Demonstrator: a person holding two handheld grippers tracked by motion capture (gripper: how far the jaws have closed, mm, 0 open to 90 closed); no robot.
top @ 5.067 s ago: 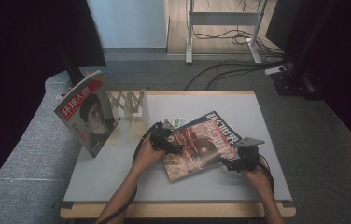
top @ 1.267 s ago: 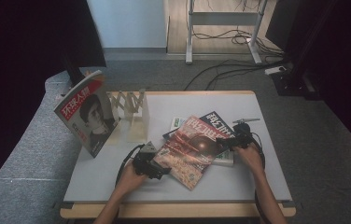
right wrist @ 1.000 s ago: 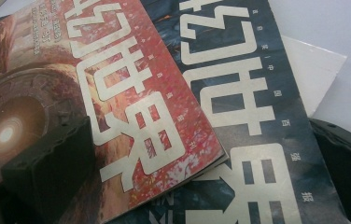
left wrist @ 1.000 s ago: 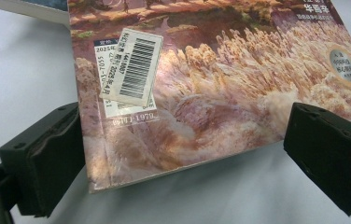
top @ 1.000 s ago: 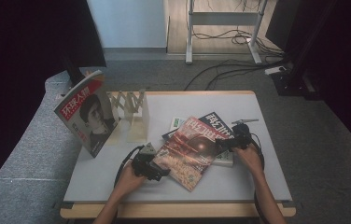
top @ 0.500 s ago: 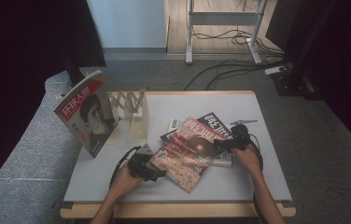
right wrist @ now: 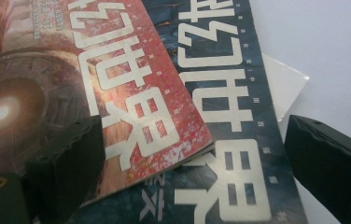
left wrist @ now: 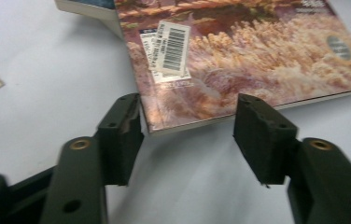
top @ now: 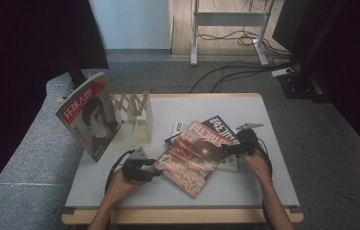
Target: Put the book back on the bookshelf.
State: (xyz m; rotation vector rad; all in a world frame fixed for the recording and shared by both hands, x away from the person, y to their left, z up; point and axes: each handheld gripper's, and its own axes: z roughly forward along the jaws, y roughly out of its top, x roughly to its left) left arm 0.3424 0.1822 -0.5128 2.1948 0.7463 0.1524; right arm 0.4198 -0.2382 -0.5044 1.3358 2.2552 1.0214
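The top magazine (top: 194, 155) lies on a second magazine (top: 222, 128); my left gripper (top: 155, 168) sits at its left, my right gripper (top: 227, 149) at its right.

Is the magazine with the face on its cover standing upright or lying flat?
Upright, slightly tilted: the magazine stands on its lower edge beside the wooden rack.

Mostly covered by the red magazine (top: 193, 155): the dark blue magazine (top: 223, 125) (white booklet (top: 229, 165) beneath likewise).
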